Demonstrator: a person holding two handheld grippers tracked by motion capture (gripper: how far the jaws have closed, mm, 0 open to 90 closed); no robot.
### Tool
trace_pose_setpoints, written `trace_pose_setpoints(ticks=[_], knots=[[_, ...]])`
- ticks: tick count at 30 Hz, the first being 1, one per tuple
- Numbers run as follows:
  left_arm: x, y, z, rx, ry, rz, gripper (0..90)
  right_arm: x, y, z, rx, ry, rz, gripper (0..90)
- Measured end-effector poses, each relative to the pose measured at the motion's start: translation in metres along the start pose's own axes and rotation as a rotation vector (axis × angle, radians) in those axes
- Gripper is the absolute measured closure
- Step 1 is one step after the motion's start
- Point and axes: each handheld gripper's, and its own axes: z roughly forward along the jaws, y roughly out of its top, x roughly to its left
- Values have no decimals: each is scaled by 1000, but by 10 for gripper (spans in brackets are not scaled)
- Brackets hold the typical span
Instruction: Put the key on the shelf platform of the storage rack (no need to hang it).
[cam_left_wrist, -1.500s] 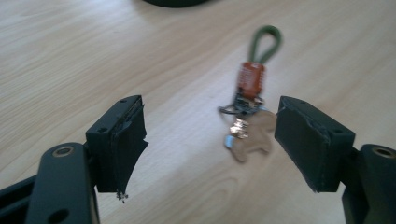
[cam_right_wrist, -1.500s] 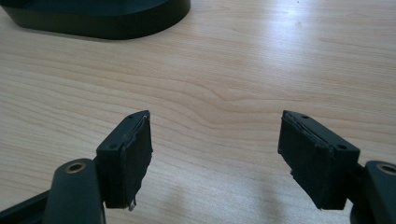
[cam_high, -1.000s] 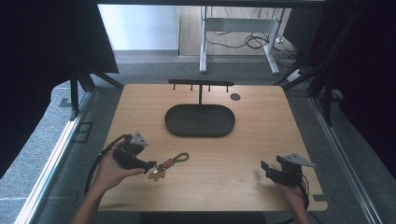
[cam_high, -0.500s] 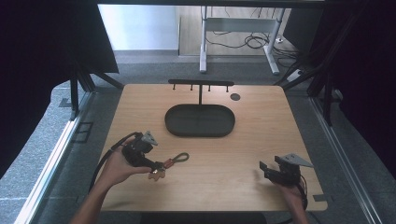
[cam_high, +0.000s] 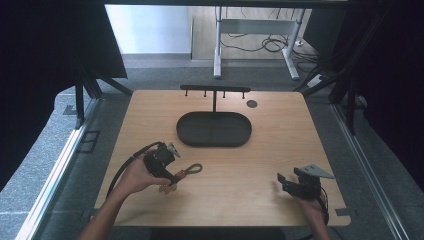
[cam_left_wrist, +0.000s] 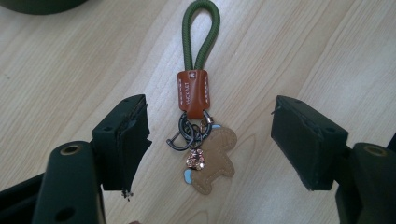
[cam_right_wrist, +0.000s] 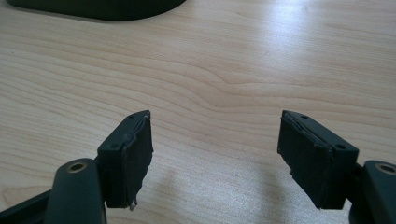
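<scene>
The left tongs (cam_left_wrist: 210, 140) hung spread wide over the keychain (cam_left_wrist: 198, 116) lying flat on the counter (cam_high: 240, 185), apparently lined up to pinch it. The right tongs (cam_right_wrist: 215, 154) (also spread, holding nothing) waited well apart.

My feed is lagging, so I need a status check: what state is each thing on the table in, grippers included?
Keychain: lying flat on the table, between the left jaws, not gripped.
Left gripper: open, jaws either side of the keychain.
Right gripper: open, holding nothing, over bare wood.
Tray: holds nothing.
Hook rack: upright behind the tray, nothing hanging from it.
</scene>
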Motion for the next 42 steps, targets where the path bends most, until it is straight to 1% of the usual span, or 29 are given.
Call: trace_pose_setpoints(ticks=[5,9,12,17,19,23,26,33,37,42], knots=[[3,4,8,25,-9,3,282,0,0,1,3,0,-2,270],[6,5,12,39,-5,9,290,0,0,1,10,-2,1,270],[11,5,17,61,-4,-1,291,1,0,1,10,-3,2,270],[14,8,23,74,-14,-4,296,2,0,2,15,-2,-2,270],[14,11,25,79,-20,4,296,2,0,2,15,-2,-3,270],[11,16,30,97,-24,36,297,2,0,2,14,-3,2,270],[8,18,33,108,-18,53,309,2,0,2,12,-5,0,270],[8,22,40,128,-15,62,336,2,0,1,11,-5,-2,269],[10,24,46,140,-19,65,358,3,0,2,13,-4,-1,269],[12,27,52,151,-18,66,363,3,0,2,13,-4,-2,269]])
